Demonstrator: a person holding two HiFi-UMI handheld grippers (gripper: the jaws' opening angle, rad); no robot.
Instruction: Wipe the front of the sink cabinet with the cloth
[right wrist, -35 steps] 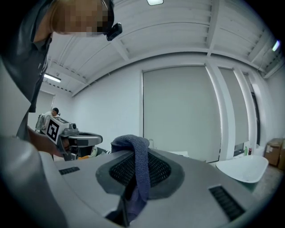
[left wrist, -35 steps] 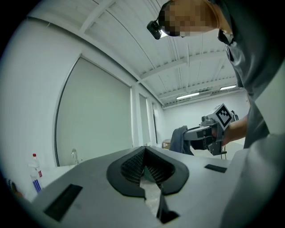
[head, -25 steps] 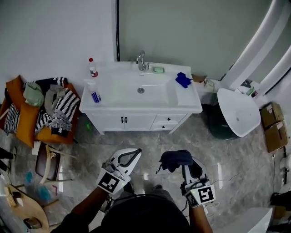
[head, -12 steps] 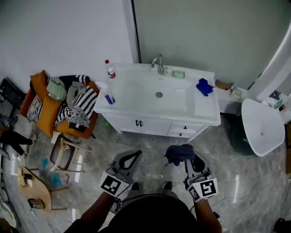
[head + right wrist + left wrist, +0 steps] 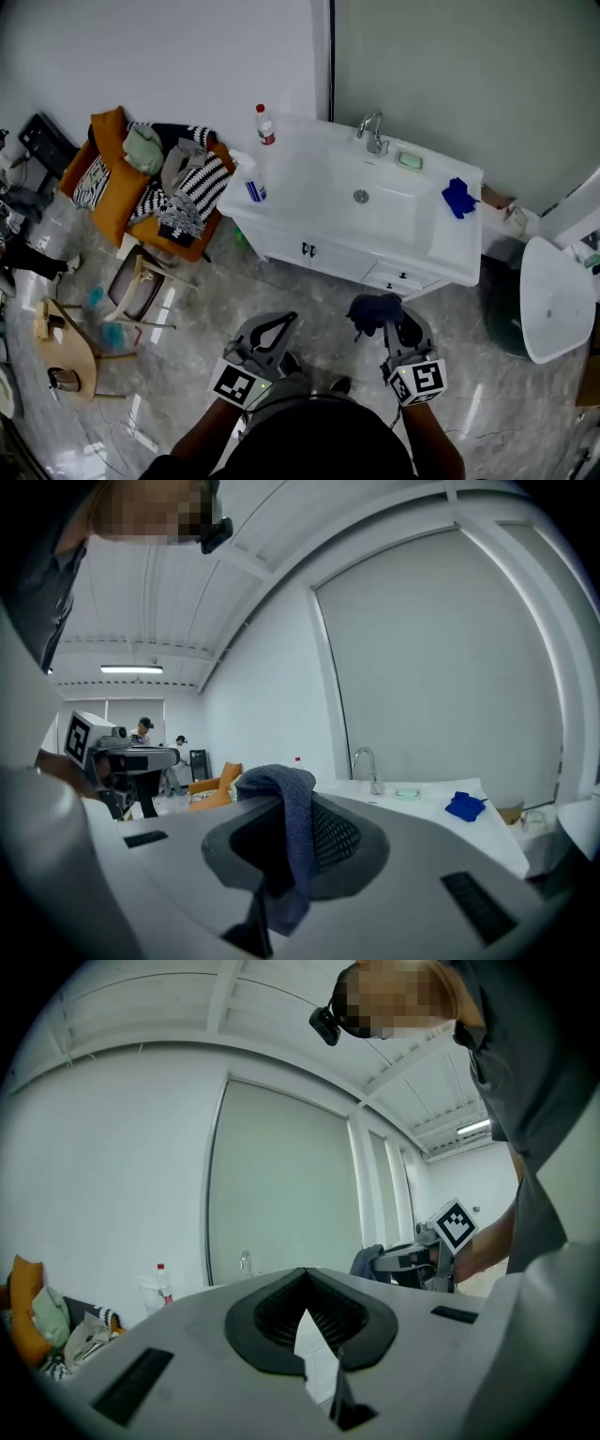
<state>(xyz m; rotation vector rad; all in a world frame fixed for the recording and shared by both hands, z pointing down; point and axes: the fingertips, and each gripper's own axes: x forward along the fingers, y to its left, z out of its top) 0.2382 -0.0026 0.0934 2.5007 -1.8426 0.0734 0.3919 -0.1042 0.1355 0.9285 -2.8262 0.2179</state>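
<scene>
The white sink cabinet (image 5: 328, 255) stands against the wall, its doors and drawers facing me across a strip of grey floor. My right gripper (image 5: 379, 322) is shut on a dark blue-grey cloth (image 5: 373, 310), held low over the floor and well short of the cabinet front. In the right gripper view the cloth (image 5: 287, 832) drapes over the closed jaws of that gripper (image 5: 281, 808), with the basin top (image 5: 487, 834) beyond. My left gripper (image 5: 279, 322) hangs beside it, shut and empty. In the left gripper view, that gripper's (image 5: 305, 1273) jaws meet at the tip.
On the basin top are a faucet (image 5: 373, 132), a red-capped bottle (image 5: 265, 125), a green soap dish (image 5: 408, 160) and a bright blue rag (image 5: 458, 197). An orange chair piled with clothes (image 5: 150, 183) and a small stool (image 5: 131, 286) sit left. A white round fixture (image 5: 558, 300) stands right.
The view has swung so the cabinet now sits further right and turned at an angle. Both grippers stay low in front of me, the cloth still held in the right one.
</scene>
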